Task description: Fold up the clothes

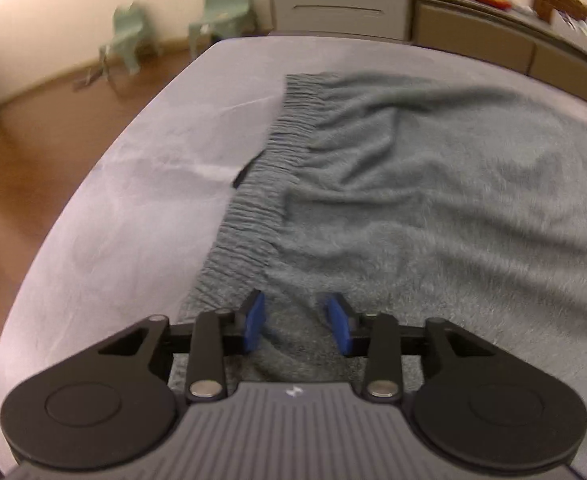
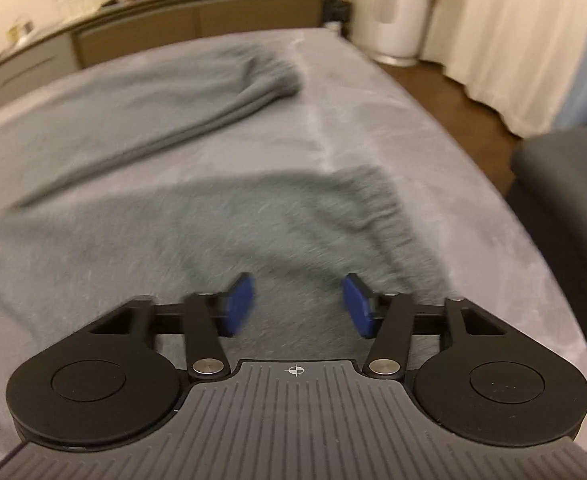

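Grey trousers lie spread flat on the surface. Left hand-held gripper and right hand-held gripper both gape above the near edge, gripping nothing. Pinch the edge evenly with both; lift together.

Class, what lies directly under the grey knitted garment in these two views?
The grey garment lies spread on a pale lilac-grey cover, visible around it. Whatever lies beneath the fabric itself is hidden.
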`<act>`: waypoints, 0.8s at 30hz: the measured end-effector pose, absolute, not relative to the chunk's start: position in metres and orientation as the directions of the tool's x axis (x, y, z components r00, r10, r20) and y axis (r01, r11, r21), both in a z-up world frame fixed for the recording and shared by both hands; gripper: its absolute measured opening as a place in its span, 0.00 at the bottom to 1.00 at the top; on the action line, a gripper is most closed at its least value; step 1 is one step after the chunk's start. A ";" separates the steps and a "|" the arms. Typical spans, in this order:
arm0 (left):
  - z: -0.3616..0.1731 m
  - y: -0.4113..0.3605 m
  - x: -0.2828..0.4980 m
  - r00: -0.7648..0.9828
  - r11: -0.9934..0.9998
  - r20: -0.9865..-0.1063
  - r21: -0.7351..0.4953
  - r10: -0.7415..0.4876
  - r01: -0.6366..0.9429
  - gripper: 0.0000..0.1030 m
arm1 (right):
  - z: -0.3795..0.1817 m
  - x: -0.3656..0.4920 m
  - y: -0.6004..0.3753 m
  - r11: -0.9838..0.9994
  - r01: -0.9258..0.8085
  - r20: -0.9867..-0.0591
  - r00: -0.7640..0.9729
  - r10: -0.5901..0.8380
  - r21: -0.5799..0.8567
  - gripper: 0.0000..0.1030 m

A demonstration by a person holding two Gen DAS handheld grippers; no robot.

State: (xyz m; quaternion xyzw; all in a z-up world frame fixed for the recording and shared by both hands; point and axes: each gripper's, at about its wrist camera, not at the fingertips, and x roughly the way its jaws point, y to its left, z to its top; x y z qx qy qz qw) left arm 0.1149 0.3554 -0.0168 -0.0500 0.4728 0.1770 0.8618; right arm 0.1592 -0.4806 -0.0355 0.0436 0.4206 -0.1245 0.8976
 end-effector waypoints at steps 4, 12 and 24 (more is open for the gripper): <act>0.022 0.354 0.132 0.570 0.948 -0.776 0.109 0.270 -0.300 0.51 | 0.000 0.178 -0.477 0.976 0.214 -0.708 0.696 -0.123 0.040 0.59; 0.033 0.364 0.232 0.597 0.937 -0.722 0.276 0.349 -0.214 0.76 | 0.021 0.314 -0.466 0.990 0.138 -0.700 0.706 -0.106 -0.011 0.80; -0.029 0.404 0.300 0.575 0.965 -0.776 0.225 0.260 -0.132 0.66 | -0.048 0.501 -0.487 0.982 0.187 -0.772 0.621 -0.137 -0.023 0.76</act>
